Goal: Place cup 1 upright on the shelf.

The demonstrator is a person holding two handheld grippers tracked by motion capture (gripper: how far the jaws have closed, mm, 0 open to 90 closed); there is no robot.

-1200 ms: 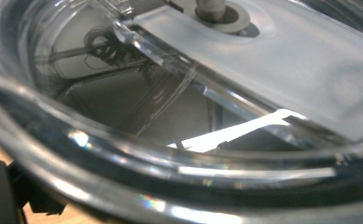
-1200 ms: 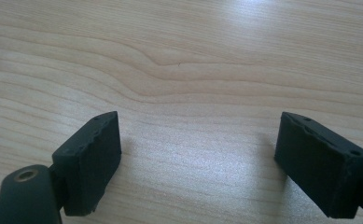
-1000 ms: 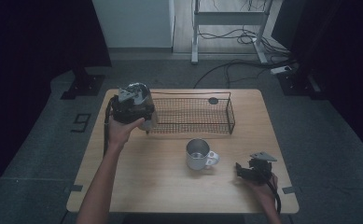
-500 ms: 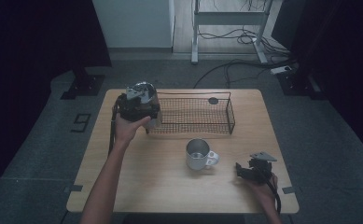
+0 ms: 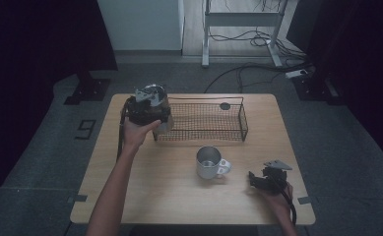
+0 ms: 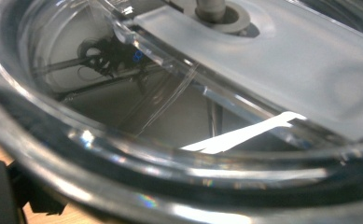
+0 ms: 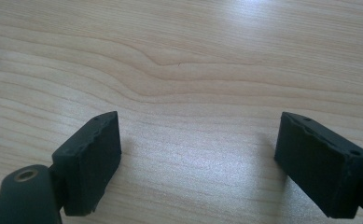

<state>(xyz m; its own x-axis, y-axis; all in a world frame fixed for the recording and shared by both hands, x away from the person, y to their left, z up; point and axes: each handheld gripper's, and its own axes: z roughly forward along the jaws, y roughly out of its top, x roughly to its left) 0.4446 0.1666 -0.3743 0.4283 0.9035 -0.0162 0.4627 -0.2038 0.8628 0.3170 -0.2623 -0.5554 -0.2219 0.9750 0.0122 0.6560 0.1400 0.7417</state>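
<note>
Clear plastic tumbler with a see-through lid (image 5: 160,109) sits clamped in the left gripper (image 5: 147,110), held up at the left end of the black wire basket (image 5: 206,120), just over its corner; the left gripper view looks close-up thru the transparent lid (image 6: 179,93), w/ the frosted slider tab across the top. Pale wooden table (image 5: 154,191) carries a small steel mug with a handle (image 5: 211,162) near centre, in front of the basket & well apart from both hands. Right gripper (image 5: 258,181) rests low at the table's near right corner; its black jaws stand wide apart w/ nothing between, bare woodgrain (image 7: 198,93) beneath.
</note>
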